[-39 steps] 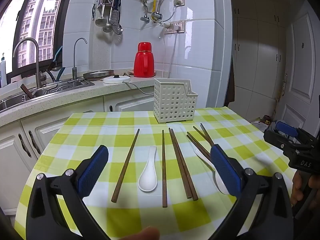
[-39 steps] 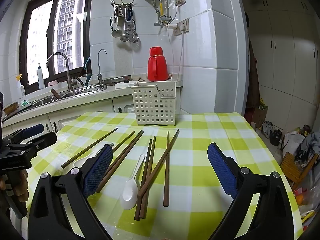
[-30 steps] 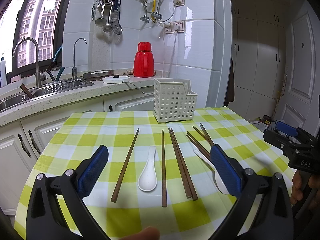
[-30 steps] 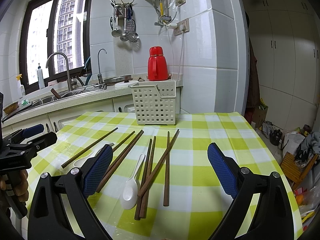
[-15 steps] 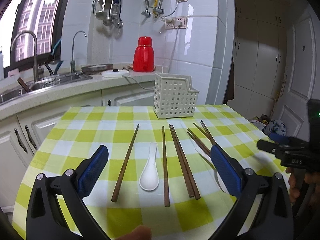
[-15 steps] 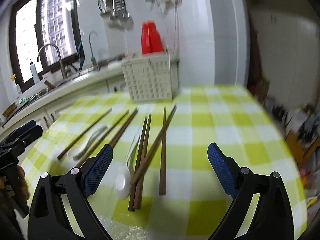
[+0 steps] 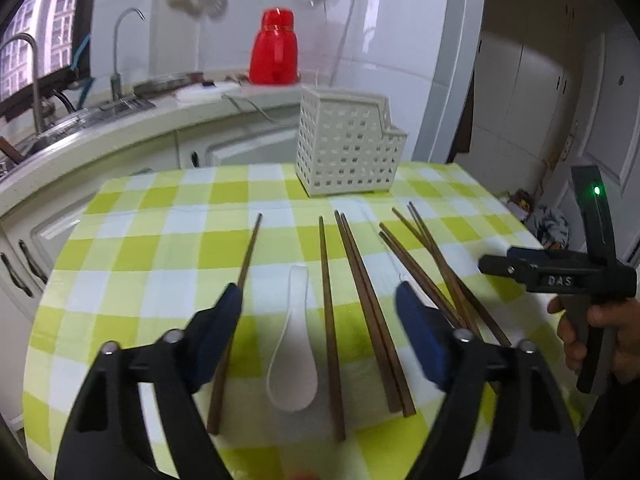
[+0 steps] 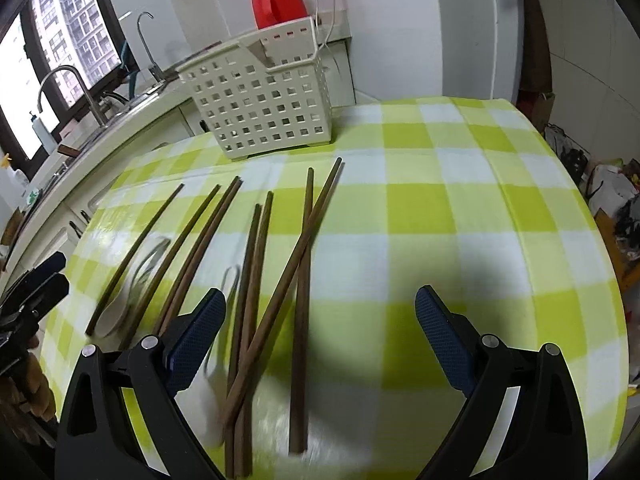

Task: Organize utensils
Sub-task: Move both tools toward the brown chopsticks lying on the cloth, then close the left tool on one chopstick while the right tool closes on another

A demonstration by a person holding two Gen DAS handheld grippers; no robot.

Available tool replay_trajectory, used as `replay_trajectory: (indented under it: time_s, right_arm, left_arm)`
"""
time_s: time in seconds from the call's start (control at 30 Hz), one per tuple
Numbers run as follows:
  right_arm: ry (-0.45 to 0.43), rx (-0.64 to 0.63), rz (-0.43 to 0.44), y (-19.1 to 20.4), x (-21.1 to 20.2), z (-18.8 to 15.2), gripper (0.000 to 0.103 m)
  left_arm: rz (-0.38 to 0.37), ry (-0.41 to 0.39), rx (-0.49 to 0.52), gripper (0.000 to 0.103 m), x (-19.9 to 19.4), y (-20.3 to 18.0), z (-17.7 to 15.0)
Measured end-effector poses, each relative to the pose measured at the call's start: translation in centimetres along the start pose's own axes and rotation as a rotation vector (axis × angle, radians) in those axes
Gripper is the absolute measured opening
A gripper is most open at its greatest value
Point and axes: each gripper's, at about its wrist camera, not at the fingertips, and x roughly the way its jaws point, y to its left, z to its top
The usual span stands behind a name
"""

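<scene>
Closing, nothing gripped, left hand-held gripper [image 7: 318, 312] over glossy white spoon [image 7: 294, 354] & slim brown wooden chopsticks [image 7: 370, 308]; right hand-held gripper [image 8: 320, 320] spread.

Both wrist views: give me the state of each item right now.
Utensil basket: upright, nothing visible inside.
Chopsticks: all flat on the tablecloth, some crossing.
White spoon: flat, bowl up.
Left gripper: closing, nothing gripped.
Right gripper: open, empty.
Red thermos: upright, capped.
</scene>
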Motion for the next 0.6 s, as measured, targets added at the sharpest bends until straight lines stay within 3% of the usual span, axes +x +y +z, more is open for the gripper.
replay_trajectory:
  time_s: [0.17, 0.3, 0.37, 0.6]
  right_arm:
    - [0.04, 0.0, -0.012, 0.0, 2.3, 1.8, 0.086]
    - [0.059, -0.02, -0.014, 0.3, 3.7, 2.7, 0.073]
    - [0.071, -0.022, -0.014, 0.4, 4.3, 3.1, 0.07]
    - [0.105, -0.053, -0.01, 0.8, 5.6, 3.7, 0.043]
  left_arm:
    - [-0.025, 0.061, 0.003, 0.048, 2.5, -0.4, 1.2]
    - [-0.033, 0.109, 0.003, 0.035, 4.3, -0.6, 1.8]
    - [-0.039, 0.129, -0.001, 0.033, 5.1, -0.7, 1.9]
    - [-0.048, 0.189, -0.011, 0.023, 8.0, -1.0, 2.5]
